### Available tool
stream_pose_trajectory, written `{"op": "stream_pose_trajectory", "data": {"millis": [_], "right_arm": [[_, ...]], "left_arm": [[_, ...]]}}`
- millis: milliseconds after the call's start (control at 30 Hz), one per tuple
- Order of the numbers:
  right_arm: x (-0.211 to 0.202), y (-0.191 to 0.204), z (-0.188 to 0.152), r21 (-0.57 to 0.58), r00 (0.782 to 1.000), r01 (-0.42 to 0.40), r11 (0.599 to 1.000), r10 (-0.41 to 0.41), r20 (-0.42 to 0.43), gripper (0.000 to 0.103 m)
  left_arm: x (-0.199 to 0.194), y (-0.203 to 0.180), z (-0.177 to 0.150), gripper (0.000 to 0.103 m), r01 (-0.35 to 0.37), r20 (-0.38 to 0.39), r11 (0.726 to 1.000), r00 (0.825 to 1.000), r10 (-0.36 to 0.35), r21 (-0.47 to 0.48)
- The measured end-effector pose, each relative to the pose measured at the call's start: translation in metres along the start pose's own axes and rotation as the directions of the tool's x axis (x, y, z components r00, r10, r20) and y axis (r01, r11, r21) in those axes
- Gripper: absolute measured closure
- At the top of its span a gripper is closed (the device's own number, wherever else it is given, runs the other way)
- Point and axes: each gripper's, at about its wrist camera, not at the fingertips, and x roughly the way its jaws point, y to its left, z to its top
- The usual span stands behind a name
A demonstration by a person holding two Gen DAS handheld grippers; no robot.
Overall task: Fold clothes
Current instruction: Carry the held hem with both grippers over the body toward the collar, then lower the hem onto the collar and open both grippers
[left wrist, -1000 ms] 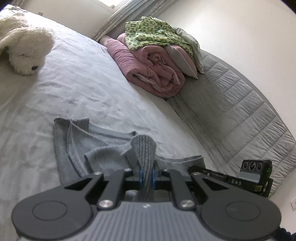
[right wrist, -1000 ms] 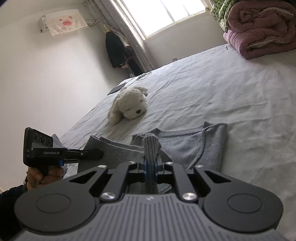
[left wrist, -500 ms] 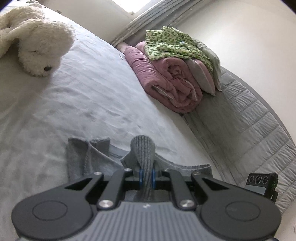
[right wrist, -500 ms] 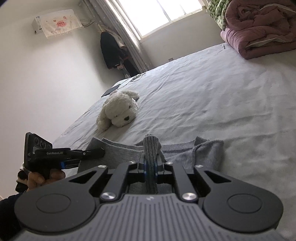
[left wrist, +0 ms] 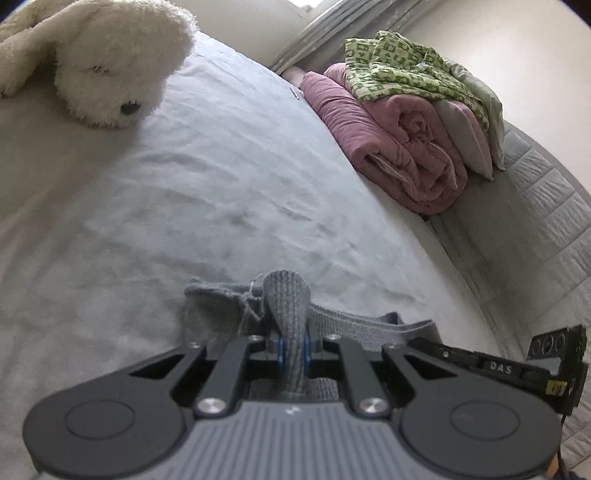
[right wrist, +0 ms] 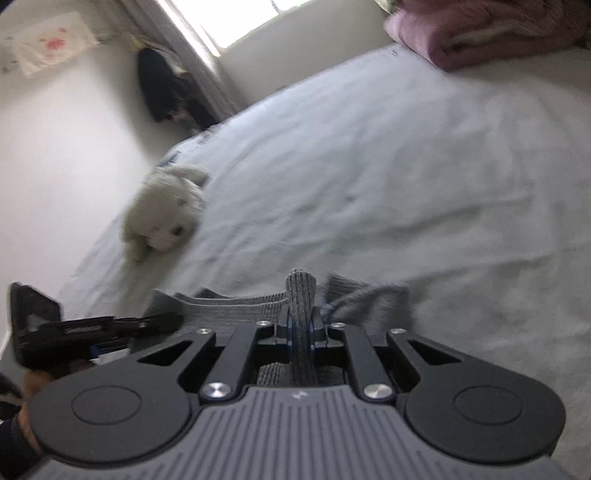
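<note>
Left gripper: clamped on a bunched fold of the grey knit sweater; the pinched cloth stands up past the pads at 12 o'clock in the left wrist view.
Right gripper: likewise closed on a ribbed fold of the same sweater, sticking up at 12 o'clock between its pads.
Sweater's place: on the bed, directly ahead of and under both grippers; only a narrow strip of it shows beyond each pair of fingers.
Key relation: the ribbed edge runs from one gripper to the other, 3 o'clock from the left, 9 o'clock from the right, so the held edge's long axis lies crosswise to both. The grippers sit side by side; neither looks nearer to the cloth, since both hold it.
Judged step: carrying the held edge over the rest of the garment to lay a fold; letting go comes once that edge lies flat.
Surface: pale grey bed sheet, wrinkled and soft, open ahead toward 12 o'clock.
Toy: white plush dog at 10 o'clock from the left gripper, well apart from the sweater.
Bedding: rolled pink quilt with a green patterned cloth on top, at 1 o'clock.
Room: quilted grey mattress edge at 3 o'clock; window and dark hanging clothes at 11 o'clock in the right wrist view, which is motion-blurred.
</note>
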Motion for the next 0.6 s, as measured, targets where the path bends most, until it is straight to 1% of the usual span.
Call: {"op": "stream_pose_trajectory", "data": {"millis": [133,267,300,367,433,533,600], "right_arm": [[0.002,-0.003,-0.002,0.010,1.000,0.004,1.000,-0.004,0.018,0.092],[-0.005,0.001,0.000,0.001,0.998,-0.005,1.000,0.005,0.061,0.092],[-0.004,0.001,0.001,0.002,0.998,0.000,1.000,0.000,0.058,0.092],[0.002,0.000,0.001,0.009,0.999,0.024,1.000,-0.024,0.033,0.092],[0.009,0.001,-0.002,-0.001,0.998,0.056,0.998,-0.056,0.009,0.093],[0.004,0.005,-0.004,0.000,0.997,0.065,0.998,-0.065,0.040,0.093],[-0.005,0.006,-0.004,0.013,0.995,0.063,0.998,-0.064,0.078,0.093]], "left_arm": [[-0.004,0.006,0.000,0.093,0.003,0.018,1.000,1.000,-0.003,-0.019],[-0.008,0.008,0.000,0.093,0.019,0.037,0.999,0.999,-0.018,-0.034],[-0.005,0.009,-0.001,0.093,0.018,0.035,0.999,0.999,-0.016,-0.043],[0.003,0.012,-0.002,0.090,-0.002,0.014,0.999,1.000,0.002,-0.049],[0.004,0.009,-0.002,0.087,-0.019,0.025,0.999,1.000,0.020,-0.036],[0.003,0.001,0.004,0.087,-0.042,0.038,0.999,0.998,0.043,-0.012],[0.004,-0.002,0.008,0.090,-0.050,0.041,0.999,0.998,0.049,0.004]]}}
